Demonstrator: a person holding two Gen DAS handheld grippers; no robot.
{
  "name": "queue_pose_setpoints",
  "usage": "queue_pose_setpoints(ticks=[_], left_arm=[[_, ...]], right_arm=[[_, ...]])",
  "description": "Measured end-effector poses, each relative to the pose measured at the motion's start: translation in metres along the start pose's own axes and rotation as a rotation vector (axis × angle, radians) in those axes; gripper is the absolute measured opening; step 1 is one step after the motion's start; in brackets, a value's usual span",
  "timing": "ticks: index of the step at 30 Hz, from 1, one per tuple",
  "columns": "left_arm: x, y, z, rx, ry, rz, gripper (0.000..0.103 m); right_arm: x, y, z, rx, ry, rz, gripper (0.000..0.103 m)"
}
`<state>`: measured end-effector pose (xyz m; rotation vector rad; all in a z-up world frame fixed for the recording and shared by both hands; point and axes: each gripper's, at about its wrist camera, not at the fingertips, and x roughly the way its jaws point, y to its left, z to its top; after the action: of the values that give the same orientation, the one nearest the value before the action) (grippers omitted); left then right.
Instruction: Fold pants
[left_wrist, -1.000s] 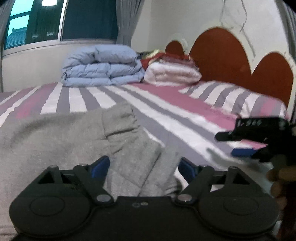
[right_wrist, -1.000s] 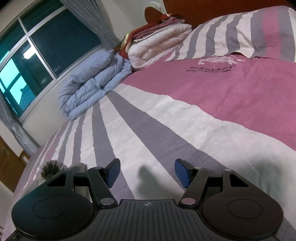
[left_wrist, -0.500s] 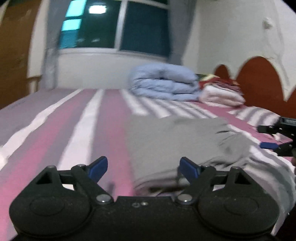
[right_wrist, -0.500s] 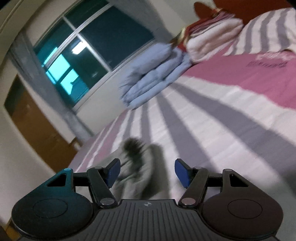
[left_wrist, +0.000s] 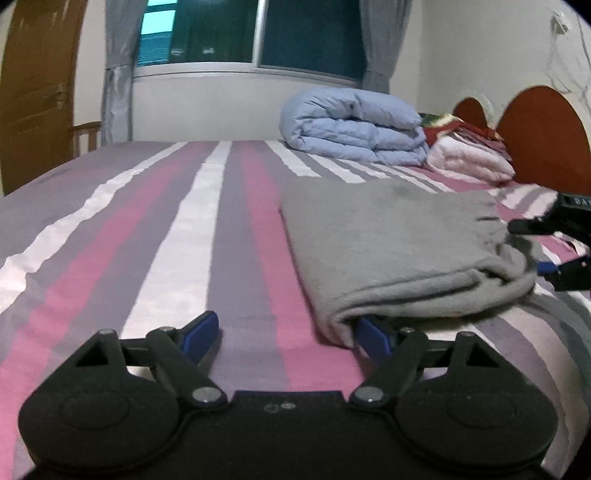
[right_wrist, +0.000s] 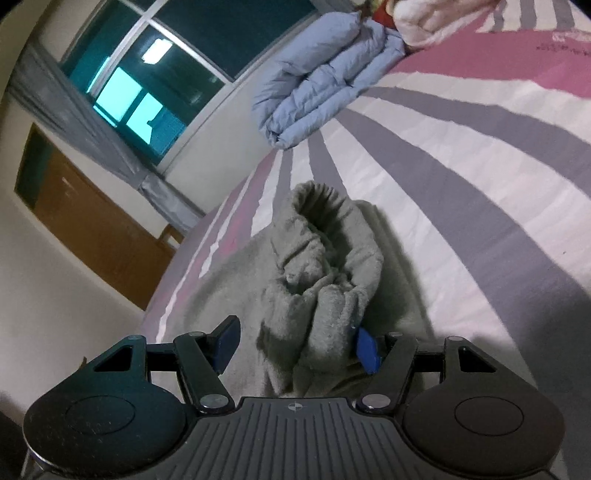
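Two grippers work a striped bed (left_wrist: 155, 221) that fills both views, its sheet bare and flat around gray pants (left_wrist: 388, 236) lying folded toward the right side, well apart from a blue quilt (left_wrist: 354, 127) and a pink stack (left_wrist: 469, 158) piled near the red headboard (left_wrist: 543, 133) and the window (left_wrist: 258, 33). Thick, fleecy and limp, the pants look light and likely to sag and slide out of line if lifted by one layer; the stacked fold edge nearest the left gripper (left_wrist: 284, 334) and the bunched cuff end seem the surest places to pinch, taking all layers together. That gripper sits low at the near corner with its jaws wide, having just opened a little further and eased back slightly, its right pad at or just under the fold's edge, nothing pressed between them. At the far end the right gripper (right_wrist: 295, 343) also stands with jaws apart, the rumpled cuffs (right_wrist: 321, 258) lying between its pads and one pad against the cloth, but no squeeze shows. Nothing on the sheet blocks a further fold; the bedding piles sit far off. By the look of it, the main risk is the loose cuff bundle, which could spill open and spoil the neat edge. A door (left_wrist: 33, 92) shows beyond.
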<state>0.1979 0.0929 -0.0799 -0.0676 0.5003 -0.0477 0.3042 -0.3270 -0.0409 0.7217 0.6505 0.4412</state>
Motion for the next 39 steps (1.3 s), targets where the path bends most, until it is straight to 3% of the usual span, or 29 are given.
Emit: queue_pose_setpoints(ticks=[9,17,19,20,24,25,26,28,29,30,33,39], left_arm=[[0.008,0.004,0.0,-0.046,-0.004,-0.002,0.076],[0.015,0.005,0.0,-0.129,-0.001,0.021,0.076],[0.015,0.005,0.0,-0.138,-0.003,0.028,0.075],[0.014,0.006,0.0,-0.144,-0.006,0.036,0.074],[0.009,0.01,-0.002,-0.191,-0.035,0.046,0.073],[0.008,0.009,-0.002,-0.189,-0.044,0.053,0.075],[0.008,0.008,-0.002,-0.184,-0.046,0.064,0.076],[0.012,0.007,-0.004,-0.198,-0.028,0.074,0.077],[0.014,0.006,-0.005,-0.199,-0.024,0.079,0.077],[0.013,0.005,-0.004,-0.196,-0.028,0.087,0.078],[0.014,0.008,-0.004,-0.215,-0.025,0.089,0.078],[0.014,0.005,-0.004,-0.201,-0.025,0.094,0.079]], right_arm=[[-0.001,0.006,-0.012,-0.009,-0.019,-0.035,0.065],[0.021,0.017,-0.016,-0.142,0.015,-0.091,0.065],[0.026,0.02,-0.017,-0.183,0.024,-0.1,0.043],[0.026,0.023,-0.017,-0.201,0.014,-0.089,0.042],[-0.016,0.049,-0.012,-0.276,-0.189,0.178,0.04],[-0.022,0.049,-0.013,-0.279,-0.221,0.204,0.04],[-0.017,0.042,-0.015,-0.277,-0.221,0.161,0.04],[0.02,0.008,-0.012,-0.121,-0.031,-0.037,0.04],[0.034,-0.01,-0.013,-0.029,0.05,-0.077,0.039],[0.033,-0.014,-0.013,-0.012,0.043,-0.068,0.039],[0.024,0.004,-0.015,-0.126,0.012,-0.058,0.04],[0.026,-0.005,-0.018,-0.06,0.031,-0.051,0.04]])
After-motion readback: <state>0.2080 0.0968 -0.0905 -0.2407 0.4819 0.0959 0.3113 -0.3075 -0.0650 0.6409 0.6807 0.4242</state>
